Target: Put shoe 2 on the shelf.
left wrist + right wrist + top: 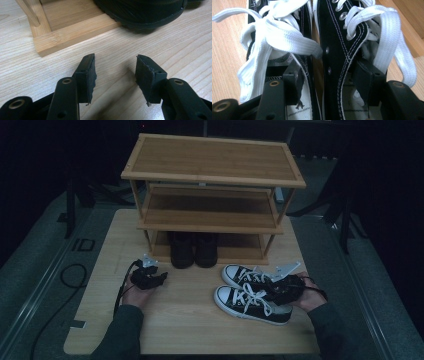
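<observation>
Straddling both sneakers' (pixel 252 292) inner collars at lower right of the high view, your right gripper (pixel 324 82) isn't visibly clamped yet; pinch that soft, light canvas firmly. Left gripper (pixel 115 75) gapes empty.

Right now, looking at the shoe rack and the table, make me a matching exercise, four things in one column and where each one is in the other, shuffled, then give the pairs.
Things:
1. black-and-white sneakers
2. dark shoes
3. left hand-held gripper
4. right hand-held gripper

Places:
A. on the bottom shelf of the shoe rack
B. over bare table, jaws apart, nothing between them
C. side by side on the table, in front of the rack
D. one jaw inside each sneaker, their adjoining walls in between

Pairs: 1-C, 2-A, 3-B, 4-D
</observation>
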Motion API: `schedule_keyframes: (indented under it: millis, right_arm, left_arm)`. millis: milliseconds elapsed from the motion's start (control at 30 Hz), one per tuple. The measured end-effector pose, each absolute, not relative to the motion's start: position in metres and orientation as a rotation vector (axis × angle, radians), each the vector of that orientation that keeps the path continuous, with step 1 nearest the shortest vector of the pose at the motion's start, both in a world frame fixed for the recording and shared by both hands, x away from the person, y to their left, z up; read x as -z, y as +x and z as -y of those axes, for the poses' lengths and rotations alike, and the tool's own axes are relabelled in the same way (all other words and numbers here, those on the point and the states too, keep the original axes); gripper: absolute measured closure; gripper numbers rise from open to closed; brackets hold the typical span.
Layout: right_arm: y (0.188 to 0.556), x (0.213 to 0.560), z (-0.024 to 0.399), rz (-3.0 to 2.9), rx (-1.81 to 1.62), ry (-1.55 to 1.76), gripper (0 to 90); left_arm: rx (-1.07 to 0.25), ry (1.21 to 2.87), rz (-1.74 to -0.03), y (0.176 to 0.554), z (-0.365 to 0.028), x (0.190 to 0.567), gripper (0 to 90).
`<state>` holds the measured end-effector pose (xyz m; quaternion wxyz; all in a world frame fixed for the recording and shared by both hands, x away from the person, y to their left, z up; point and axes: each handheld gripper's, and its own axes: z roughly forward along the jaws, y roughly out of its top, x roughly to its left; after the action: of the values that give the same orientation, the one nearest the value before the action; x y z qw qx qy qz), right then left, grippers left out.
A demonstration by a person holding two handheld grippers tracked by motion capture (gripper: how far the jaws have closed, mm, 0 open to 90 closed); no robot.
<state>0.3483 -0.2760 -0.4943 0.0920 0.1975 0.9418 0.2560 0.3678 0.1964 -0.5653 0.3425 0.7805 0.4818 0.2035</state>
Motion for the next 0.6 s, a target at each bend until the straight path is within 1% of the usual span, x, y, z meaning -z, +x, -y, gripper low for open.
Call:
schedule_keyframes:
  millis: [300, 600]
  right_arm:
    - [0.347, 0.497, 0.272, -2.796, -0.752, 0.577, 44.9]
    - [0.351, 0.500, 0.260, -2.818, -0.719, 0.531, 51.3]
  left_arm:
    - [-0.532, 2.027, -1.253, 0.367, -0.196, 0.566, 50.6]
    - [-0.530, 2.030, -1.251, 0.367, -0.196, 0.565, 50.6]
